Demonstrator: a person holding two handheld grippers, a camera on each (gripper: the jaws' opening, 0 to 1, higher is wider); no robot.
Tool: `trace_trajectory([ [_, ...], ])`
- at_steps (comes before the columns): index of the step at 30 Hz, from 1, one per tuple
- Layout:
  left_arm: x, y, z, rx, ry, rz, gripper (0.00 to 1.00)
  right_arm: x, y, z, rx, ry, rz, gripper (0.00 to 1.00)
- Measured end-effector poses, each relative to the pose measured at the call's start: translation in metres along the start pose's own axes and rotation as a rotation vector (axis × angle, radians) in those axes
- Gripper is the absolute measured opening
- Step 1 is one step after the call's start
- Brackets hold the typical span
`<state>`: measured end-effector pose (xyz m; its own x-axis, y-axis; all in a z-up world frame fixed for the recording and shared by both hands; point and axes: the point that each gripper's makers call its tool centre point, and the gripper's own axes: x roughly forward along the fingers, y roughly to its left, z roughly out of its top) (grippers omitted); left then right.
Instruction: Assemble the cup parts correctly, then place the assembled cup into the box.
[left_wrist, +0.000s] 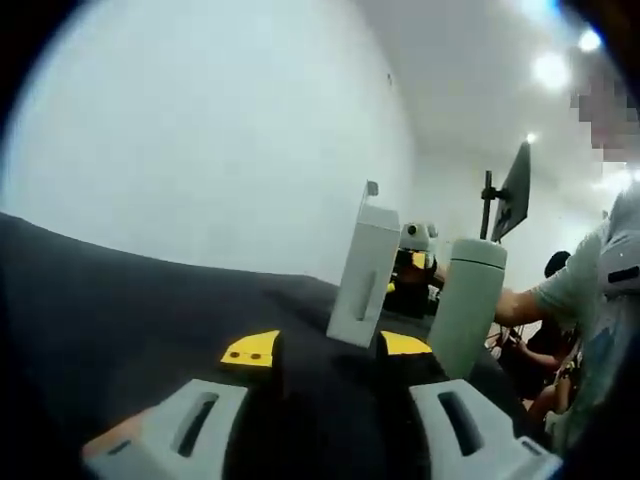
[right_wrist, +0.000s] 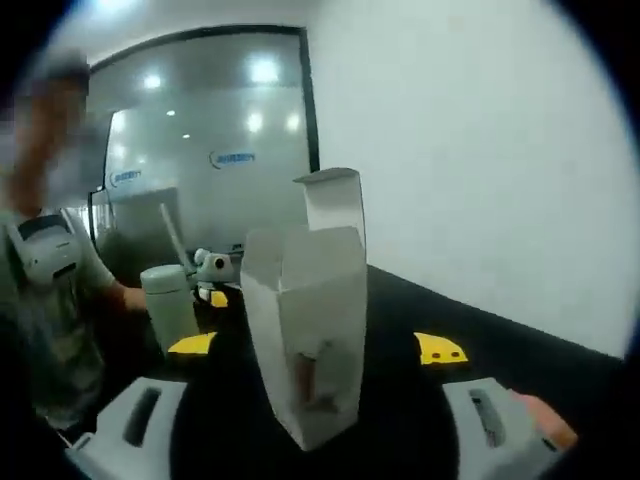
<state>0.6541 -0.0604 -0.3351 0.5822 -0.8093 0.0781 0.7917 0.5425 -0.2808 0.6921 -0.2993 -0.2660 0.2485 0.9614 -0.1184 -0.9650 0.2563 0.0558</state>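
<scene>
White cardboard box (right_wrist: 310, 320) stands upright with its top flaps open on a black table (left_wrist: 120, 300), a pale green cup (left_wrist: 467, 305) standing just beside it, lid on and apparently assembled, though the blur leaves the seal uncertain. Both grippers hang low over the near side of the table: the left gripper (left_wrist: 325, 430) and the right gripper (right_wrist: 320, 430) each show their jaws spread apart and holding nothing. Yellow marker tabs (left_wrist: 250, 350) lie flat on the tabletop between the jaws and the box.

The step in hand looks to be taking the cup and lowering it through the box's mouth. One gripper would best close on the cup's body below the lid, keeping it vertical, while the other steadies the light box wall, which will likely tip if nudged. The raised rear flap (right_wrist: 335, 200) narrows the approach from behind; the near side is open. A person's forearm (left_wrist: 520, 300) reaches in close to the cup, crowding that side, while the table's far side by the wall offers free room.
</scene>
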Motion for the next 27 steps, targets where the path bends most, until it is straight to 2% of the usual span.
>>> trace_trajectory([
  [2,0.001,-0.001,-0.002,0.005,0.006,0.001,0.33,0.009,0.000,-0.001,-0.051,-0.006,0.050,0.76],
  [4,0.002,-0.002,-0.004,0.011,0.015,0.004,0.33,0.015,-0.005,-0.005,-0.051,0.006,0.059,0.77],
  [5,0.002,-0.002,-0.004,0.012,0.018,0.005,0.33,0.018,-0.005,-0.006,-0.056,0.001,0.087,0.77],
  [7,0.002,0.000,-0.005,0.015,0.021,0.007,0.33,0.022,-0.004,-0.009,-0.021,-0.001,0.145,0.77],
  [9,0.002,0.000,-0.005,0.015,0.020,0.011,0.33,0.025,-0.001,-0.008,0.001,-0.043,0.198,0.77],
  [12,0.002,-0.001,-0.005,0.012,0.018,0.009,0.33,0.027,0.001,-0.012,0.007,-0.068,0.250,0.76],
  [14,0.003,-0.001,-0.005,0.014,0.019,0.011,0.33,0.029,-0.001,-0.011,-0.006,-0.076,0.258,0.71],
  [18,0.005,-0.002,-0.010,0.034,0.040,0.018,0.32,0.034,0.000,-0.012,-0.013,-0.078,0.249,0.51],
  [22,0.004,-0.003,-0.009,0.034,0.039,0.018,0.32,0.033,0.006,-0.007,0.010,-0.083,0.258,0.50],
  [25,0.004,-0.004,-0.007,0.028,0.030,0.018,0.32,0.038,0.014,0.002,0.010,-0.104,0.232,0.49],
  [27,0.005,-0.004,-0.008,0.030,0.032,0.018,0.32,0.041,0.015,0.017,-0.008,-0.159,0.188,0.49],
])
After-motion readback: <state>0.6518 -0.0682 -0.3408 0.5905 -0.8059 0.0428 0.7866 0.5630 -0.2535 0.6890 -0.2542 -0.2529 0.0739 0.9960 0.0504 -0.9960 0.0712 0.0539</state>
